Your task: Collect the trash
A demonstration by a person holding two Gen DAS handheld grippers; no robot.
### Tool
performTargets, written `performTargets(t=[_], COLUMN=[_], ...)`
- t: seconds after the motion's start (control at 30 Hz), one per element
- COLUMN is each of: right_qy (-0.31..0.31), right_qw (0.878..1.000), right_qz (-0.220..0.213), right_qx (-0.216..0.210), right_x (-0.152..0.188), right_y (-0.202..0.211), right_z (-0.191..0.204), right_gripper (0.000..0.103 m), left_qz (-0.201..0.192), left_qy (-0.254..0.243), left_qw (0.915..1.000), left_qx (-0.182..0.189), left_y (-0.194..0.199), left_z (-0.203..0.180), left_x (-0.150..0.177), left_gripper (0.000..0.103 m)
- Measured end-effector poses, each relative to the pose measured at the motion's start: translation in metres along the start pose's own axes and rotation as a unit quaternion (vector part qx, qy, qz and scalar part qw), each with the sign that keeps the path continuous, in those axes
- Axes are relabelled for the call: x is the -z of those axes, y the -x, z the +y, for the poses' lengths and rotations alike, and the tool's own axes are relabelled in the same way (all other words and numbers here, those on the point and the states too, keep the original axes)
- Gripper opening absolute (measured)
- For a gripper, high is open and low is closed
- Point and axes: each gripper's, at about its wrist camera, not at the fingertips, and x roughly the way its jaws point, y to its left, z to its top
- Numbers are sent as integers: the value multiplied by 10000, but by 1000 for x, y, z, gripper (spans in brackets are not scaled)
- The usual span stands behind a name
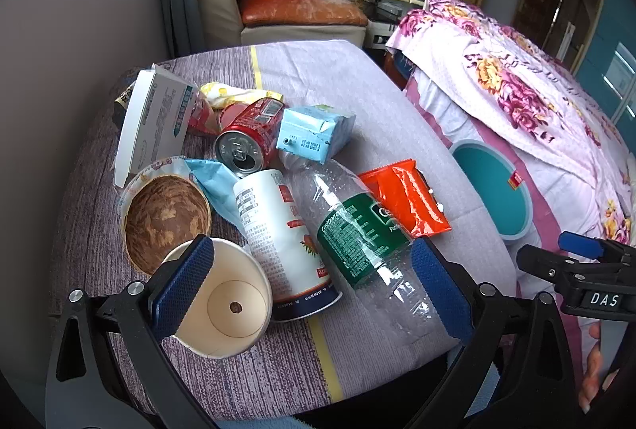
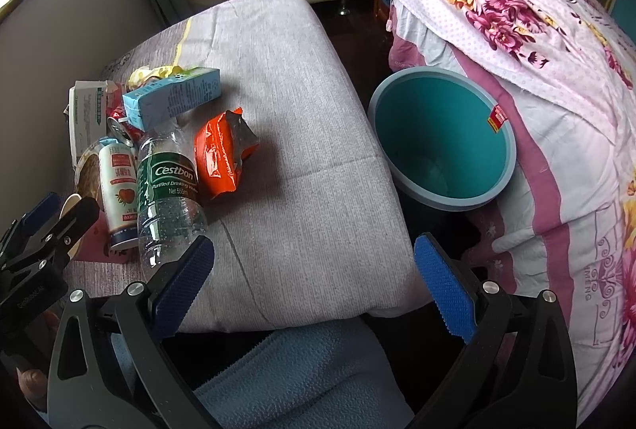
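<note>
Trash lies in a heap on a cloth-covered table (image 1: 338,79): a clear Cestbon bottle (image 1: 357,230), a white drink can (image 1: 284,242), a white paper cup (image 1: 230,301), a brown bowl (image 1: 167,218), a red soda can (image 1: 248,138), a light blue carton (image 1: 314,132), an orange wrapper (image 1: 405,202) and a white box (image 1: 155,123). My left gripper (image 1: 314,290) is open over the near items, its left finger at the paper cup. My right gripper (image 2: 314,290) is open and empty at the table's near right corner. A teal trash bin (image 2: 441,138) stands right of the table.
A bed with a pink floral cover (image 2: 536,31) lies right of the bin. A sofa with a cushion and bags (image 1: 294,3) stands behind the table. A grey wall (image 1: 79,31) runs along the left. A blue towel (image 2: 302,381) lies below the near edge.
</note>
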Motion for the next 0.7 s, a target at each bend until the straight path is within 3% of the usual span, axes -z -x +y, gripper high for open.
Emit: performTargets(t=[0.7], right_qy=[-25], right_qw=[10000], right_qz=[56], right_qx=[-22], right_x=[-11], right_y=[-2], right_z=[0], right_gripper=[97], left_qz=[74], left_qy=[23], left_qw=[10000], left_qx=[21], left_y=[-7], left_z=[0], left_x=[-3], left_gripper=[99])
